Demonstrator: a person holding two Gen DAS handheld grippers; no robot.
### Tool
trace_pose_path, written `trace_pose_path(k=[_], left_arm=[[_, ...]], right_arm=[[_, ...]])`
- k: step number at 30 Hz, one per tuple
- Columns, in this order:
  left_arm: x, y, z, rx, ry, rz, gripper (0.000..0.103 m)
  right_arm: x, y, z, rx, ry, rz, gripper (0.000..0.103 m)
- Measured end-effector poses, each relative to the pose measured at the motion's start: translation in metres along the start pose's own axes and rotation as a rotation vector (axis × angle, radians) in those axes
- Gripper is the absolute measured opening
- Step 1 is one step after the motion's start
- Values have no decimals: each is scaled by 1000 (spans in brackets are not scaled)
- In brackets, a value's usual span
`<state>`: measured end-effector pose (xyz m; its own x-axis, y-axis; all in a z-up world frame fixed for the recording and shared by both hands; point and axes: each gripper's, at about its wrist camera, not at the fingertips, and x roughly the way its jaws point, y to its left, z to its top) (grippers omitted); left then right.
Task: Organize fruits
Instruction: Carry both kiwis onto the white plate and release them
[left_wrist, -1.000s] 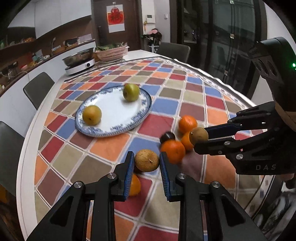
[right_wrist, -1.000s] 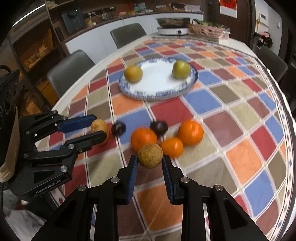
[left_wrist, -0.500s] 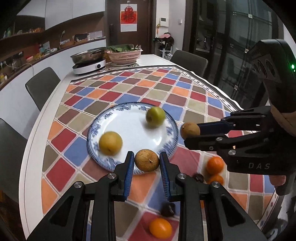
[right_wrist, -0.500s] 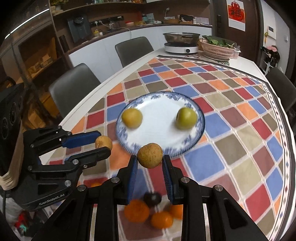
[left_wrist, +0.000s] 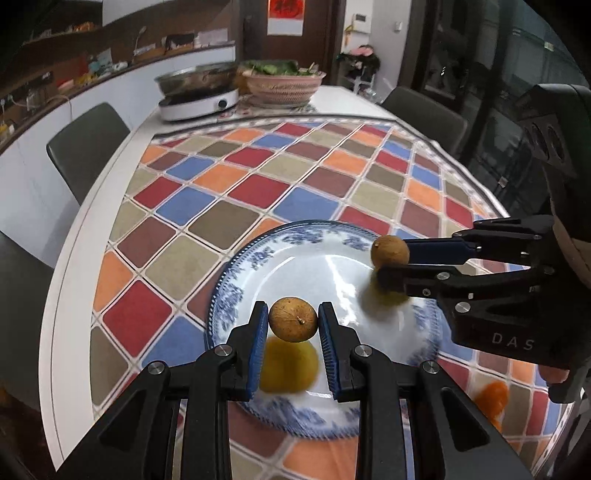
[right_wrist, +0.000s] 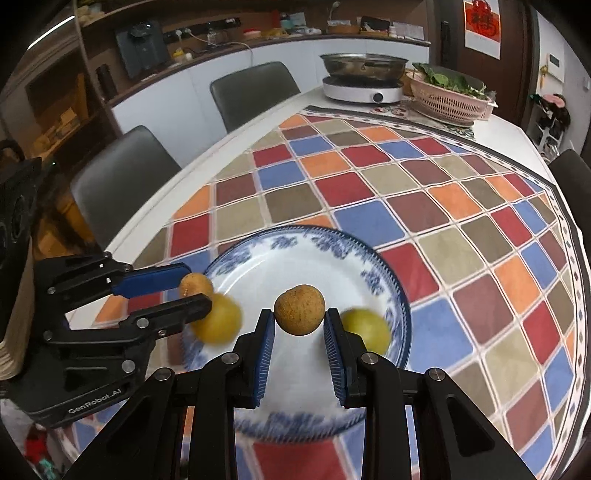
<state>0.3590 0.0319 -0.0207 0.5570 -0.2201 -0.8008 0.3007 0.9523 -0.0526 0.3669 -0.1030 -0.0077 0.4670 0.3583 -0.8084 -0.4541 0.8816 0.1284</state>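
Observation:
My left gripper (left_wrist: 293, 322) is shut on a small brown round fruit (left_wrist: 293, 319) and holds it above the near part of the blue-and-white plate (left_wrist: 236, 280). My right gripper (right_wrist: 300, 320) is shut on a second brown fruit (right_wrist: 300, 309) over the same plate (right_wrist: 369, 254). A yellow fruit (left_wrist: 290, 365) lies on the plate under the left gripper. A green-yellow fruit (right_wrist: 367, 329) lies on the plate's right side. Each gripper shows in the other's view: the right gripper (left_wrist: 391, 260) and the left gripper (right_wrist: 195, 290).
The table has a checkered cloth (left_wrist: 258, 192). An orange (left_wrist: 491, 398) lies on the cloth at the near right. A hotpot cooker (left_wrist: 199, 96) and a pink basket of greens (left_wrist: 282, 83) stand at the far end. Grey chairs (right_wrist: 122, 184) line the table's left side.
Both grippers have moved forward with their brown fruits, from over the loose oranges to over the plate. The oranges and dark fruits have dropped out of view behind.

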Motion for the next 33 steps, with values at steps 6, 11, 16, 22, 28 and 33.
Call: trace_pose_path(k=[6, 11, 16, 22, 28, 33], left_arm=[[36, 11, 12, -32, 67, 17, 28], [57, 17, 17, -50, 113, 30, 28], [65, 21, 21, -62, 127, 39, 28], [57, 23, 24, -79, 106, 43, 34], [35, 19, 22, -91, 92, 53, 34], [-1, 4, 11, -64, 46, 66, 34]], right_arm=[[38, -16, 18, 32, 79, -2, 29], [60, -24, 25, 52, 122, -15, 29], [72, -26, 28, 55, 146, -24, 29], [72, -30, 30, 75, 145, -23, 30], [52, -31, 28, 101, 108, -28, 32], [20, -22, 20, 82, 43, -57, 32]])
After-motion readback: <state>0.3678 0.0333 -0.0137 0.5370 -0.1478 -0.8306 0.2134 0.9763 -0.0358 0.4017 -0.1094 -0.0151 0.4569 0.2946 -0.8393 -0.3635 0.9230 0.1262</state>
